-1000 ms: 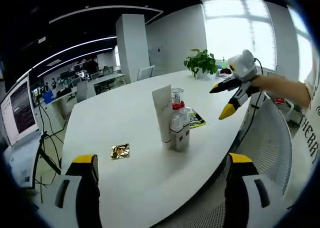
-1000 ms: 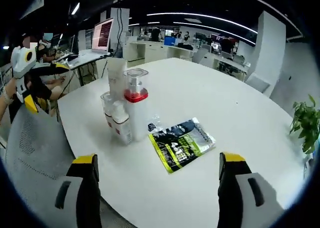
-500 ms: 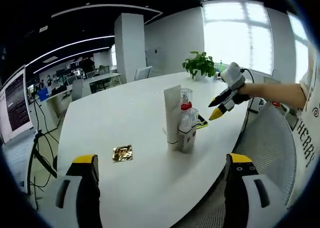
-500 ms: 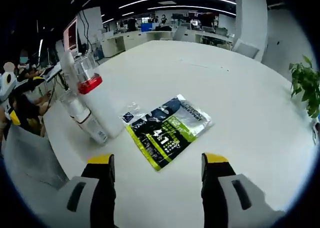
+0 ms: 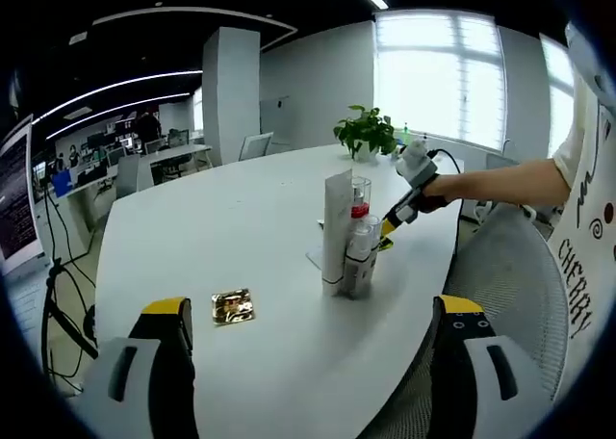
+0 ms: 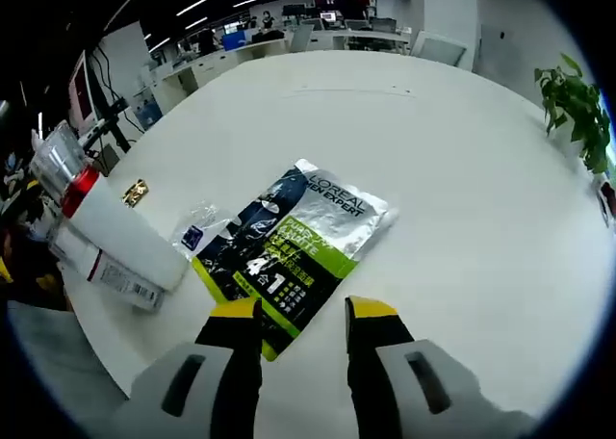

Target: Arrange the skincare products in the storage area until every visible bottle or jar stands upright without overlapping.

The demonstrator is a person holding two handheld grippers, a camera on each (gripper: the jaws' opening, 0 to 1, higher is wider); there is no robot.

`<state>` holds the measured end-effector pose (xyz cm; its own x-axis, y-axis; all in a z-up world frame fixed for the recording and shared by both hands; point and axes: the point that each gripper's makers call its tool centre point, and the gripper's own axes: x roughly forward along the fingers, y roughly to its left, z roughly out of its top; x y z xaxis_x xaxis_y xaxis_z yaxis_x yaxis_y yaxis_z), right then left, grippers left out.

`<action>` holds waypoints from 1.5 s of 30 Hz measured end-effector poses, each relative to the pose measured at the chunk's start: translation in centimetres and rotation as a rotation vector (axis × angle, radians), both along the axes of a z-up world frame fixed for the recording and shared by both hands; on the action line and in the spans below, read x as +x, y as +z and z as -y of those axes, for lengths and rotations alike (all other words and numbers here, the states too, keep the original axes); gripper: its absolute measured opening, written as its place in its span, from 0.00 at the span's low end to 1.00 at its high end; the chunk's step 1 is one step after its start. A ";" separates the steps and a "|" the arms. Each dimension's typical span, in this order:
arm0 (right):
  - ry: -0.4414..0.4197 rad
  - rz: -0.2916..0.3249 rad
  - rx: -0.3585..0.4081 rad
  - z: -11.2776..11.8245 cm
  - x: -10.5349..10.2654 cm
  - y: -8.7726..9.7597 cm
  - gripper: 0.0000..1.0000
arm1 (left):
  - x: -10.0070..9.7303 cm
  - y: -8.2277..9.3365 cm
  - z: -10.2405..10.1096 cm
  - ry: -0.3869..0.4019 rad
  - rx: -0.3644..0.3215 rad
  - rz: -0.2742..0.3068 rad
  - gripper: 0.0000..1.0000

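A large white table (image 5: 241, 218) with a rounded edge is seen in both views. Near its edge, a tight cluster of skincare containers is stood on it: a tall white tube (image 5: 336, 229), a clear bottle with a red collar (image 5: 360, 200), and smaller white bottles (image 5: 358, 256) pressed against them. A flat foil packet (image 6: 289, 248) printed in black, silver and green is laid on the tabletop just beside the cluster, and a small clear sachet (image 6: 196, 232) is tucked between the packet and the tube. A small gold wrapper (image 5: 232, 306) is laid apart from the cluster. A potted plant (image 5: 363, 131) is stood at the far end.
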<state>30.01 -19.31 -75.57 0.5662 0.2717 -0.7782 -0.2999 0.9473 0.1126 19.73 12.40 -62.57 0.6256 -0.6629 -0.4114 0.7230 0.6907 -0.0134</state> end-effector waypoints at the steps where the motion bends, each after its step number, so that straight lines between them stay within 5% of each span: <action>1: -0.002 -0.004 -0.003 0.0 0.0 -0.1 0.30 | 0.1 -0.1 -0.1 -0.003 -0.001 0.001 0.96; 8: -0.053 -0.015 -0.051 0.9 0.3 -0.1 0.16 | 0.1 -0.6 0.1 -0.049 -0.025 -0.021 0.95; 10: -0.013 -0.019 -0.133 1.2 0.4 -0.1 0.13 | 0.0 -0.9 0.3 -0.067 -0.031 -0.027 0.95; 18: 0.051 -0.015 -0.195 0.0 0.4 -0.3 0.02 | -0.9 -1.5 0.8 -0.073 -0.047 -0.042 0.94; 25: 0.099 -0.039 -0.131 0.0 0.1 -0.4 0.01 | -1.0 -1.0 1.8 -0.047 -0.029 -0.032 0.93; 36: 0.149 -0.042 -0.022 2.9 -1.3 -1.0 0.01 | -2.5 0.3 7.6 -0.072 -0.007 -0.050 0.89; 45: 0.172 -0.009 0.068 4.9 -2.2 -0.5 0.01 | -4.8 0.5 15.2 -0.142 -0.002 -0.091 0.81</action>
<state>27.77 -24.22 -76.07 0.5001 0.4161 -0.7595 -0.4553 0.8724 0.1781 14.89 -2.85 -62.05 0.4854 -0.7430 -0.4609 0.8093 0.5812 -0.0848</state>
